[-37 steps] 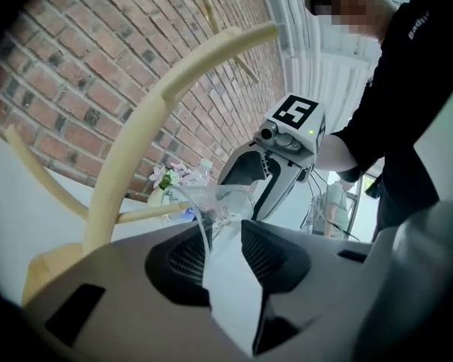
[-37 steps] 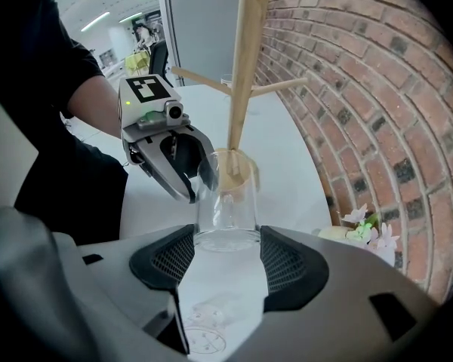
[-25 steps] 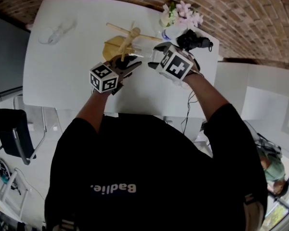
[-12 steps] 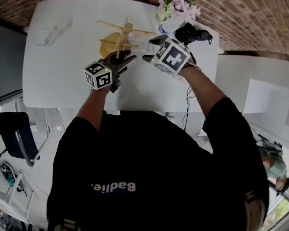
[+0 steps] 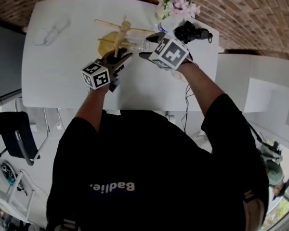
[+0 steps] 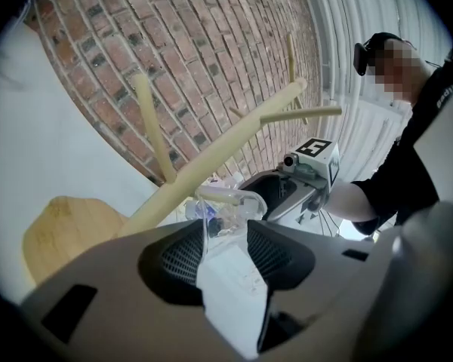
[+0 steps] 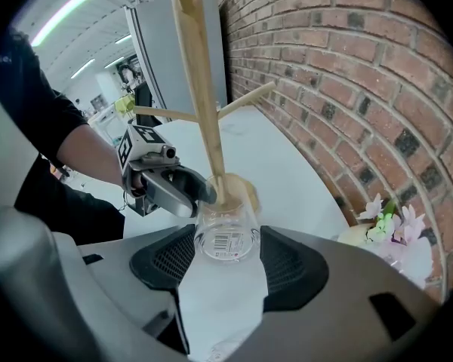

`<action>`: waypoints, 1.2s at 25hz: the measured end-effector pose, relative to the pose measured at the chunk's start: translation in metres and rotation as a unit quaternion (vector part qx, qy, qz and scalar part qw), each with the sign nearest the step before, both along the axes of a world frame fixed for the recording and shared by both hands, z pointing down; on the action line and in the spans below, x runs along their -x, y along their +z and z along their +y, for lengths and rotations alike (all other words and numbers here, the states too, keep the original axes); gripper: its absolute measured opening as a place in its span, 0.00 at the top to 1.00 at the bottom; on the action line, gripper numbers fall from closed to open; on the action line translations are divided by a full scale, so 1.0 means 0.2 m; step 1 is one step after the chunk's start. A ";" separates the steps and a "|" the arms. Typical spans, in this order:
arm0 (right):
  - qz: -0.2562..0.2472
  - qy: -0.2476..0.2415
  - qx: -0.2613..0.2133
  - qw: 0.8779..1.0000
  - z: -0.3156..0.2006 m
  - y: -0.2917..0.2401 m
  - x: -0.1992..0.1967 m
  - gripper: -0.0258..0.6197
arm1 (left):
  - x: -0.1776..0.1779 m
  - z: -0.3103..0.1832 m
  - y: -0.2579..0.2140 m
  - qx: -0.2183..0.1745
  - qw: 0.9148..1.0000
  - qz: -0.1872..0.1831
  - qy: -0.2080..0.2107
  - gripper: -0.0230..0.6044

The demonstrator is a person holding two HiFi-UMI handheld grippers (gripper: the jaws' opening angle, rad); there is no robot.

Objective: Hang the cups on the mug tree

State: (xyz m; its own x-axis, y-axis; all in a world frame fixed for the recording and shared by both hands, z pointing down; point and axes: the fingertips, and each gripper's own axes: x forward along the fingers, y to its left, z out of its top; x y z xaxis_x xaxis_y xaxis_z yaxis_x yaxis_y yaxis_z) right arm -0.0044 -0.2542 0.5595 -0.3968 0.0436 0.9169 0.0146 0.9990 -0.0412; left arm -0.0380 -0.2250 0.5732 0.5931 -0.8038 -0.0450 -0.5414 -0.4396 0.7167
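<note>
Clear glass cup [image 7: 225, 221], barcode sticker [image 7: 224, 242] on its bottom, is sitting gripped in right claw [image 7: 226, 236], mouth pointing toward the tree, close to its trunk. Wooden tree [image 5: 118, 35] is standing upright on round base on white table [image 5: 62, 76], pegs angling upward.

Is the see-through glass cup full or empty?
Empty. In the right gripper view, the clear glass cup shows its barcode label and the wooden mug tree straight through it, with no liquid.

The table [image 5: 62, 71] is white. The mug tree [image 5: 120, 35] is pale yellow wood, at twelve o'clock. The cup [image 7: 226, 236] is clear glass with a white barcode label. Flowers [image 5: 180, 6] at one o'clock are pink and white. The brick wall [image 5: 241, 13] is red-brown with pale mortar lines.
</note>
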 end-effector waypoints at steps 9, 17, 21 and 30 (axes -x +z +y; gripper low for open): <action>-0.012 0.007 0.016 1.000 0.01 0.04 -0.01 0.51 | 0.01 0.00 0.02 0.008 1.000 -0.014 -0.004 0.68; -0.032 0.006 0.010 0.999 0.01 0.04 -0.01 0.51 | 0.01 0.01 0.03 0.009 1.000 -0.025 -0.007 0.68; -0.034 0.003 0.005 0.999 0.01 0.04 -0.01 0.51 | 0.01 0.00 0.03 0.012 1.000 -0.027 -0.010 0.67; -0.053 0.010 0.003 0.999 0.00 0.03 -0.01 0.51 | 0.03 0.01 0.04 0.018 0.999 -0.029 -0.022 0.67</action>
State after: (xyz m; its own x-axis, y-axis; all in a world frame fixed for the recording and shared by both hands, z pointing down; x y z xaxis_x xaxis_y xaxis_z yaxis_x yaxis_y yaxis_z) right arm -0.0028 -0.2536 0.5660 -0.4917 0.0404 0.8698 -0.0005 0.9989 -0.0467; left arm -0.0449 -0.2239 0.5809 0.5584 -0.8294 0.0178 -0.6010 -0.3897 0.6978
